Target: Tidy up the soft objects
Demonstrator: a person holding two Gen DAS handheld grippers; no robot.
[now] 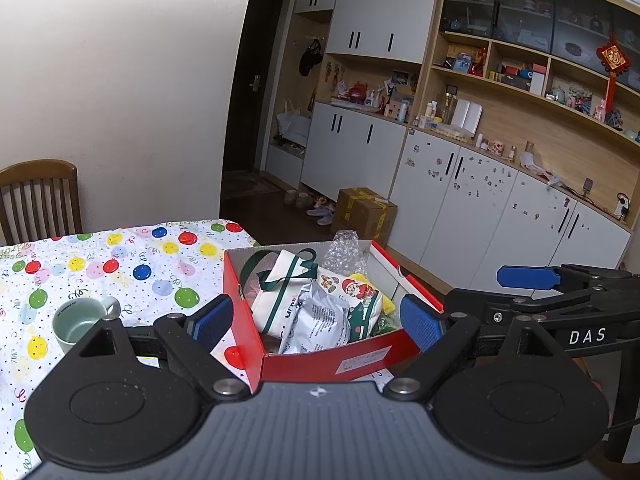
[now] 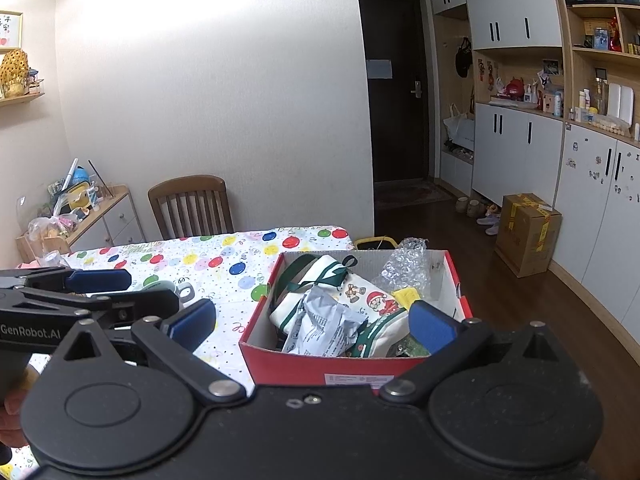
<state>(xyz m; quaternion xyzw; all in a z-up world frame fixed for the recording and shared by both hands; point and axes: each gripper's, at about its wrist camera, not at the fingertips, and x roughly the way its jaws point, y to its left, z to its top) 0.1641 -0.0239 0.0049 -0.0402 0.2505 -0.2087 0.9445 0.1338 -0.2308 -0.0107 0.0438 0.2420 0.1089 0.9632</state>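
Red cardboard box (image 1: 332, 364) at the bench's (image 1: 100, 264) right edge holds soft bags (image 1: 316, 312), seen past the left claw (image 1: 316, 320), spread wide and empty. From the right wrist, the right claw (image 2: 312, 326) gapes equally, holding nothing, above the box (image 2: 320, 372); a mug (image 2: 180, 290) stands left.

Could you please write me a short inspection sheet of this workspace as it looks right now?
Surface: table with balloon-print cloth.
Job's things: red box at the table's edge holds a white-green bag, grey pouch, Santa-print pouch and bubble wrap.
Clutter: green mug left of the box.
Grippers: left gripper and right gripper open, empty.
Cables: nothing seen.
Surroundings: wooden chair, white cabinets, cardboard box on the floor.
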